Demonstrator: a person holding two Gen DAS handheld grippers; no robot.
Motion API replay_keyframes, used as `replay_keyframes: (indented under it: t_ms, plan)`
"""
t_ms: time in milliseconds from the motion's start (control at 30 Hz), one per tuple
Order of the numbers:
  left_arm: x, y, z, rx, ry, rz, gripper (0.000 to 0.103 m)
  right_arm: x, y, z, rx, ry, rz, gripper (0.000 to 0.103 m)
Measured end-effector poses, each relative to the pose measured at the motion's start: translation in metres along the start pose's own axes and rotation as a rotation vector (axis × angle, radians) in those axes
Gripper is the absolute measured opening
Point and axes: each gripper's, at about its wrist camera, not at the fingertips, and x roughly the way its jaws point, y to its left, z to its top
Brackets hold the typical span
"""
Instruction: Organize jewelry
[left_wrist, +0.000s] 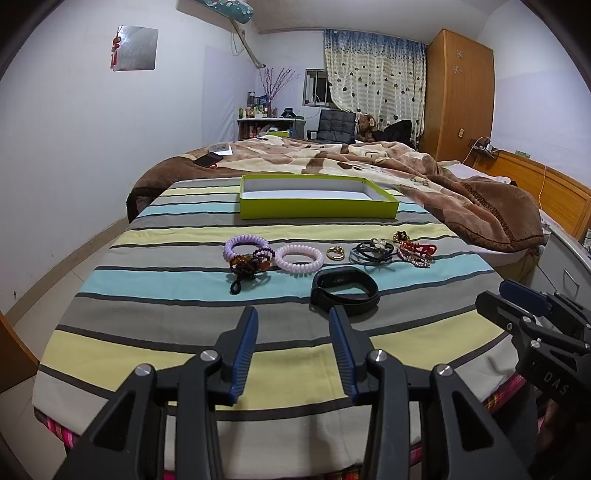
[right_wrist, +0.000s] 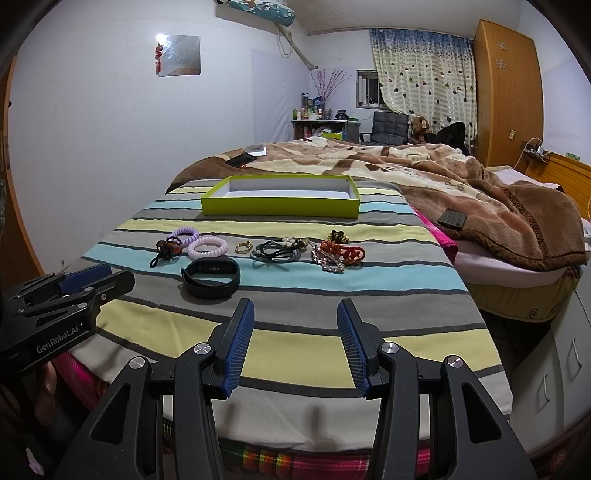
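Left gripper (left_wrist: 293, 314) wide open, nothing between the blue-padded fingers (left_wrist: 245, 350), hovering over the near edge of the striped cloth (left_wrist: 147, 288). Right gripper (right_wrist: 295, 306) likewise spread wide, holding nothing, over the same near edge, just beside the left one. Black fitness band (left_wrist: 345, 290) lying flat on the cloth, closest item to both grippers, just ahead of the left gripper's right finger. Beyond the band, a row of jewelry across the cloth: purple coil hair tie (left_wrist: 245, 245) far left of the band, with a beaded bracelet (left_wrist: 253, 260) touching and partly overlapping it; pink coil hair tie (left_wrist: 299, 258) just beside that, straight behind the band; small gold ring (left_wrist: 335, 253) next, apart from the coil; grey and black hair ties (left_wrist: 371, 253) with a white flower right of the ring; red hair clip (left_wrist: 419, 248) and rhinestone clip (left_wrist: 413, 258) touching each other at the right end of the row. Small dark flower piece (left_wrist: 400, 235) just behind the red clip, detail too small to tell. Green tray (left_wrist: 317, 208) well beyond the row, on the far part of the cloth, white inside, nothing visible in it. Brown blanket (left_wrist: 461, 192) behind and right of the tray; black phone (left_wrist: 208, 159) behind it to the left.
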Motion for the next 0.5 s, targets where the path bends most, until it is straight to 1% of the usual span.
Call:
replay_keyframes:
  t_ms: [500]
  plan:
    - [0.0011,0.0023,-0.0007,-0.001,0.004,0.001,0.042,0.0000,-0.0002,-0.0003,0.001,-0.001,0.000,0.048]
